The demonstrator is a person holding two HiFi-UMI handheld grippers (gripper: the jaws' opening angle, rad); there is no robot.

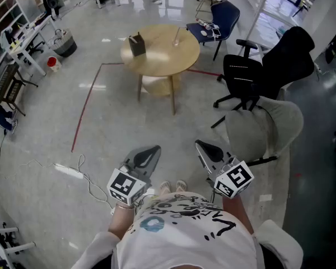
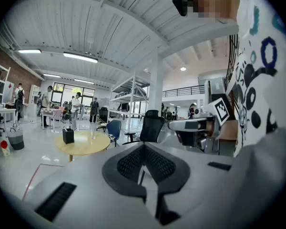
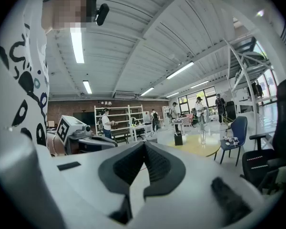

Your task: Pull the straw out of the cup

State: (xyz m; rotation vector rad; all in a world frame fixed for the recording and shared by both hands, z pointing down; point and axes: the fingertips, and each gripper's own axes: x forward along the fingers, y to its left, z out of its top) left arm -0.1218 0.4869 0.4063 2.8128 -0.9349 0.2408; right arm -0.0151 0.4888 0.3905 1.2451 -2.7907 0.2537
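A clear cup (image 1: 176, 38) with a thin straw stands on the round wooden table (image 1: 159, 58) far ahead of me. Both grippers hang close to my body, well short of the table. In the head view my left gripper (image 1: 150, 152) and my right gripper (image 1: 201, 145) each have their jaws together and hold nothing. From the left gripper view the table (image 2: 83, 144) lies beyond the shut jaw tips (image 2: 143, 147), and the cup (image 2: 92, 130) is faint. The right gripper view also shows shut jaws (image 3: 144, 144), with the cup (image 3: 202, 136) and table (image 3: 200, 146) far behind.
A black box (image 1: 137, 43) stands on the table's left part. A blue chair (image 1: 221, 15) is behind the table, a black office chair (image 1: 263, 72) to its right and a grey chair (image 1: 263, 128) nearer me. Red tape lines (image 1: 87, 102) and a white cable (image 1: 81, 175) lie on the floor.
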